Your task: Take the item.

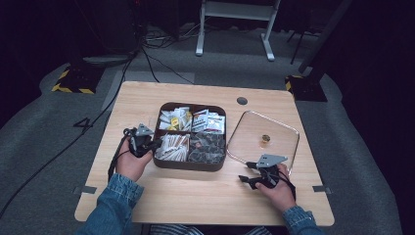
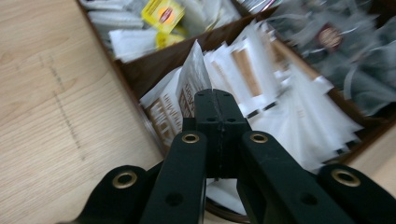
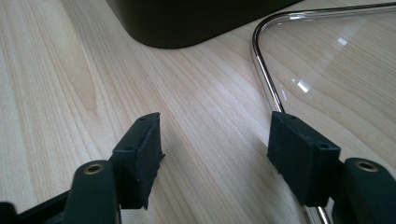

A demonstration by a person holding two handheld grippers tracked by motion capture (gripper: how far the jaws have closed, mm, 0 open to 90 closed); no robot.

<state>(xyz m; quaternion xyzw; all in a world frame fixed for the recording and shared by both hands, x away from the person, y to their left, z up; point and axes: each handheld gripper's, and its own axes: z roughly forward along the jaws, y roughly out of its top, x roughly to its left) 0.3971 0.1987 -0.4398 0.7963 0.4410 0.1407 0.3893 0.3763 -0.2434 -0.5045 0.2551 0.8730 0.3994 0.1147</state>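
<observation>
A dark brown box (image 1: 190, 167) with several compartments holds tea bags and sachets. My left gripper (image 1: 154, 145) reaches over its left wall into the front left compartment. In the left gripper view the left gripper (image 2: 215, 100) has its jaws together, pinching the edge of a white sachet with brown print (image 2: 191, 77) that stands up among other white sachets (image 2: 275, 107). My right gripper (image 1: 246, 172) rests low over the table, right of the box. In its own view the right gripper (image 3: 215, 135) is open with bare wood between the pads.
A clear glass lid (image 1: 281, 128) with a small gold knob (image 1: 265, 140) lies flat right of the box; its metal rim (image 3: 261, 65) passes by my right gripper's right jaw. Yellow-tagged tea bags (image 2: 163, 14) fill the back left compartment, dark ones (image 2: 355, 60) the front right.
</observation>
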